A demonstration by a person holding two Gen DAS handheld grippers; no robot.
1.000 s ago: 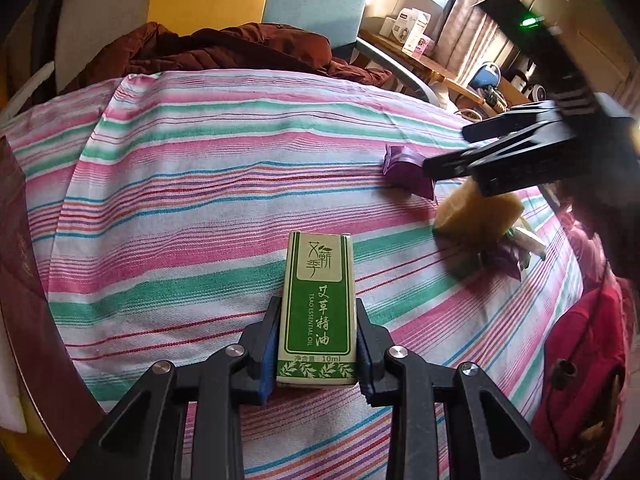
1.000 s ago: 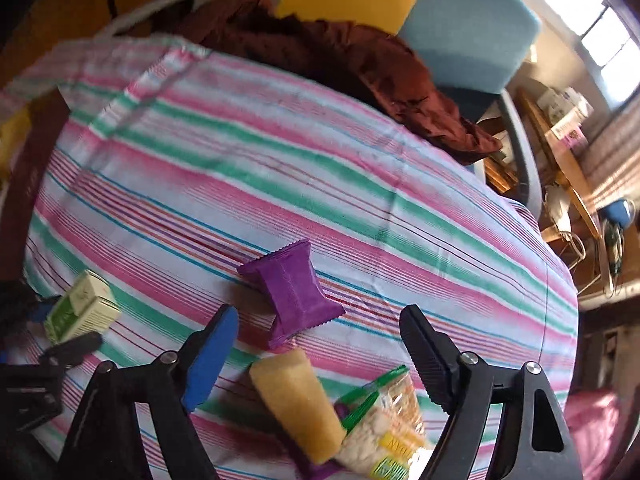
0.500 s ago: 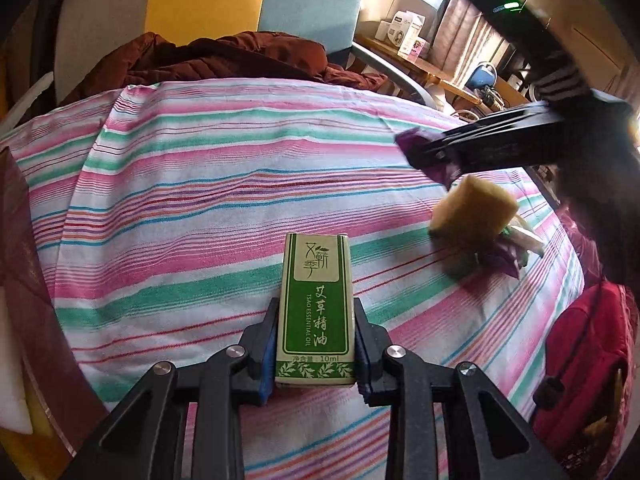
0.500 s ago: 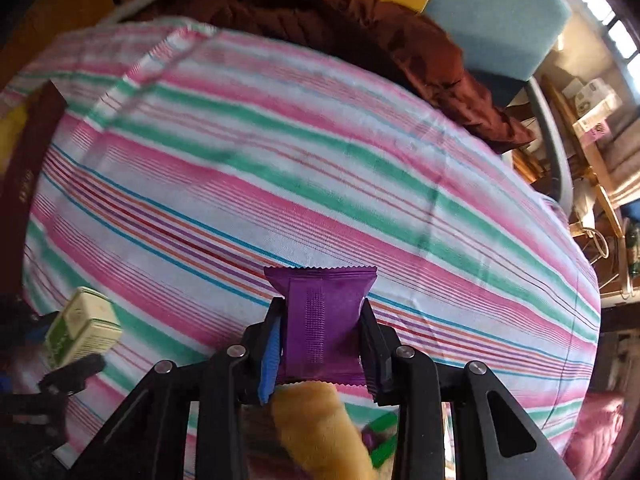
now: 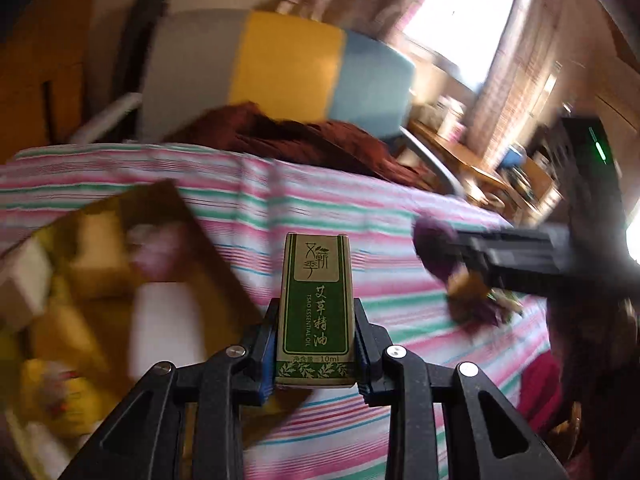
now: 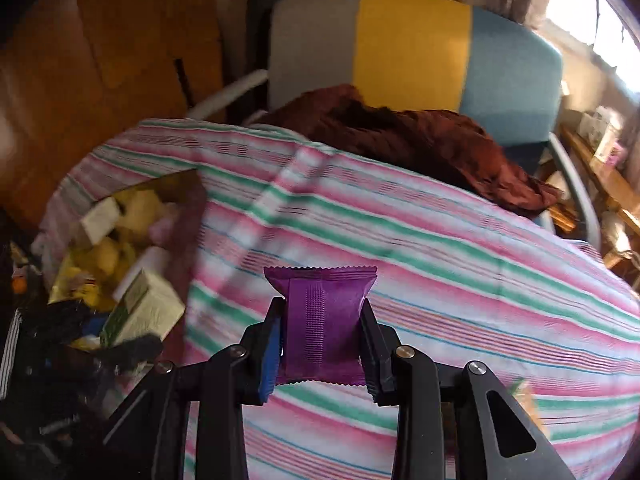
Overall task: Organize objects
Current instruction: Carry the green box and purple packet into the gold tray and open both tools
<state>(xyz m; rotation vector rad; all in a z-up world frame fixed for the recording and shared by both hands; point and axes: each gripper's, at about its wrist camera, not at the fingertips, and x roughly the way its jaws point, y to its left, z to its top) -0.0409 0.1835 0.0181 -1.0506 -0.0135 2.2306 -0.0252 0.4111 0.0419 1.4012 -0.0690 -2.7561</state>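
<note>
My left gripper (image 5: 316, 344) is shut on a green essential-oil box (image 5: 316, 308), held upright above the striped cloth. From the right wrist view that same green box (image 6: 140, 312) shows at the left, beside the container. My right gripper (image 6: 322, 340) is shut on a purple snack packet (image 6: 320, 320), lifted off the cloth; in the left wrist view the purple packet (image 5: 434, 244) sticks out of the right gripper at the right. A brown container (image 5: 188, 240) (image 6: 196, 216) holding yellow and white items lies at the left, blurred.
A striped tablecloth (image 6: 440, 264) covers the round table. More snack packets (image 5: 476, 300) lie at the right, under the right gripper. A dark red garment (image 6: 400, 136) hangs at the far edge before a grey, yellow and blue chair (image 6: 408, 44). Red bag (image 5: 540, 384) lower right.
The right gripper closed on the purple packet and lifted it. Both grippers rose and swung left with their loads, bringing the brown container into view.
</note>
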